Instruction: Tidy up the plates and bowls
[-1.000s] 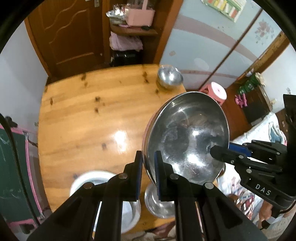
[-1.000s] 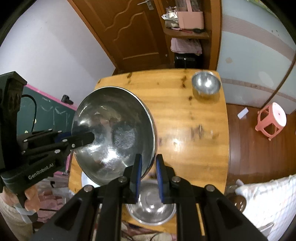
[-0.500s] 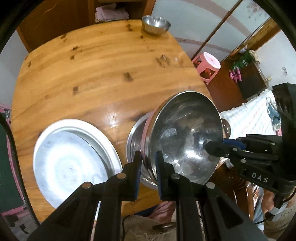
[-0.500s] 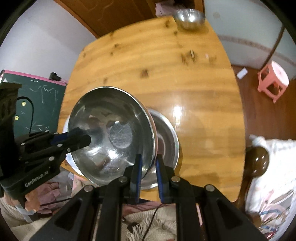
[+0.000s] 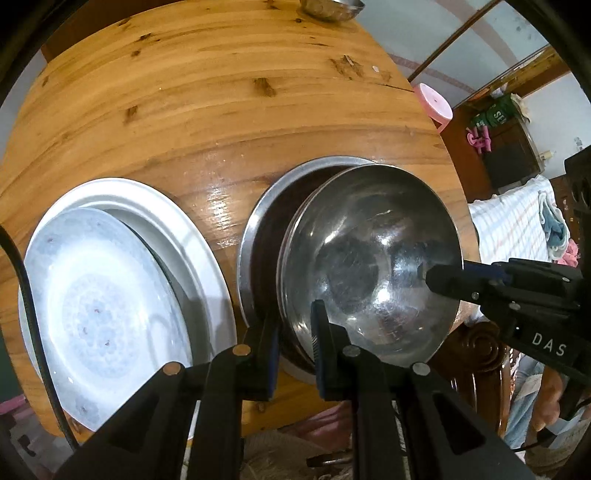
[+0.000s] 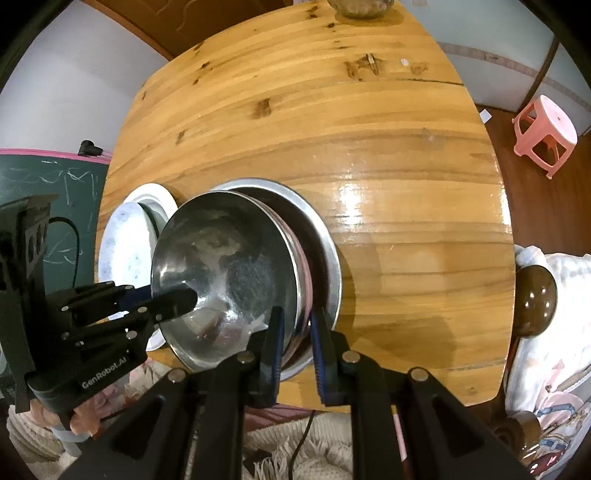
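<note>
Looked like a lived-in home, prob. dining area w/ bedroom bits. Knotty wooden table (image 6: 369,155) held stacked steel bowls (image 5: 369,258) & white plates (image 5: 110,295). Pink plastic stool (image 6: 545,131) sat on wood floor, child's chalkboard (image 6: 55,206) by wall, panelled wooden door (image 6: 184,22) behind, checked bedding (image 5: 517,225) nearby.
</note>
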Available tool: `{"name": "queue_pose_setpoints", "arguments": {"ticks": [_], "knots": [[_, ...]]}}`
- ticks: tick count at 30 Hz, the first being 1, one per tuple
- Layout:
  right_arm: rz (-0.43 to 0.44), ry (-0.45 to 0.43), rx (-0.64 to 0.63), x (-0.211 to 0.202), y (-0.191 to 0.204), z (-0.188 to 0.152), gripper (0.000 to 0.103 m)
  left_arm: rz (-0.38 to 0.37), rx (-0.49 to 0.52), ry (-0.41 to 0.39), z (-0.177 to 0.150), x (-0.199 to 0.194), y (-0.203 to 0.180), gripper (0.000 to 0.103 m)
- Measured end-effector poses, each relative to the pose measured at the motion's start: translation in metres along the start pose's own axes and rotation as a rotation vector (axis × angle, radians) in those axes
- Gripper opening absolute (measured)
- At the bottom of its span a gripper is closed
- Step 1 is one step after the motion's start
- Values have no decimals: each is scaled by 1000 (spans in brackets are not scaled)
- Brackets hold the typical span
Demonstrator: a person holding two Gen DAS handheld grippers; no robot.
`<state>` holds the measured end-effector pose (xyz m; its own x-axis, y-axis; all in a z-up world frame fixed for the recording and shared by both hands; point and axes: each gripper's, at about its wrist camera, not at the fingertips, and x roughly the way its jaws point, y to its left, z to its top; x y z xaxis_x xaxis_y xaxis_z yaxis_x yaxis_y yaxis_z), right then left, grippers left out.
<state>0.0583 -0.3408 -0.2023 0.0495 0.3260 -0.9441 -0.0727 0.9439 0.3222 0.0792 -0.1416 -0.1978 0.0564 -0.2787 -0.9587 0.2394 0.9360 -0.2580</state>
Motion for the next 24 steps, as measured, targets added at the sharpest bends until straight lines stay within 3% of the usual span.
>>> {"name": "queue_pose_setpoints", "arguments": {"ticks": [6, 11, 24], "knots": [[-4, -2, -1, -1, 1, 1, 15, 1, 21, -2, 1, 1, -4, 18], [0, 3, -1, -2, 1, 0, 18, 10, 47, -45, 1, -13, -7, 33], [-26, -39, -32, -16, 4, -2, 19, 29, 54, -93, 3, -34, -5, 35]]}}
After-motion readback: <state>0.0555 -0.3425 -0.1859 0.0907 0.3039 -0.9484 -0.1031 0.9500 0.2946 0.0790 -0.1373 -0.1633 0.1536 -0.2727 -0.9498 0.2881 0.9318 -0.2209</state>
